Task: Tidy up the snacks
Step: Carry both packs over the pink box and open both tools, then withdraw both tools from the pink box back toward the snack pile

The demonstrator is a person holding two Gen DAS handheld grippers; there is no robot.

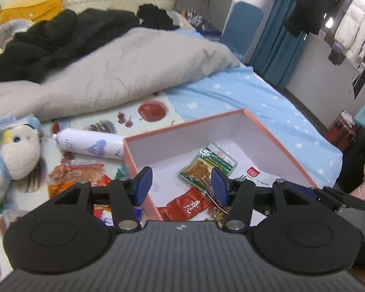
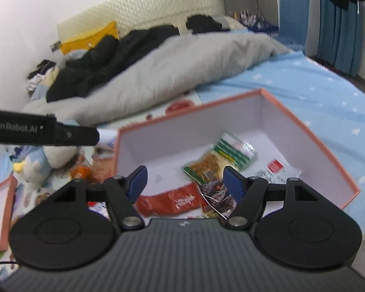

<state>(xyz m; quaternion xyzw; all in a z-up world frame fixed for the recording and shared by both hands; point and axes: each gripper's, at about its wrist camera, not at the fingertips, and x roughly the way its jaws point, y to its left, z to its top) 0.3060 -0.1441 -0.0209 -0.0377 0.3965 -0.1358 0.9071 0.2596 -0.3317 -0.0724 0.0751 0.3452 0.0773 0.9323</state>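
Note:
A pink box [image 1: 275, 136] with a white inside lies open on the bed; it also shows in the right wrist view [image 2: 311, 136]. Inside lie a green snack pack [image 1: 206, 163] [image 2: 219, 155], a red snack pack [image 1: 187, 206] [image 2: 172, 203], a white packet [image 1: 258, 175] [image 2: 277, 170] and a dark packet [image 2: 216, 194]. My left gripper [image 1: 181, 186] is open and empty above the box's near left corner. My right gripper [image 2: 186, 183] is open and empty above the box's near side. More snack packs [image 1: 80, 175] lie left of the box.
A white bottle [image 1: 90, 143] and a plush toy [image 1: 14, 150] lie left of the box on a printed mat. A grey quilt [image 1: 124, 73] and black clothes [image 1: 48, 41] cover the bed behind. The box lid [image 2: 2, 206] lies at far left. The left gripper's body [image 2: 43, 131] crosses the right view.

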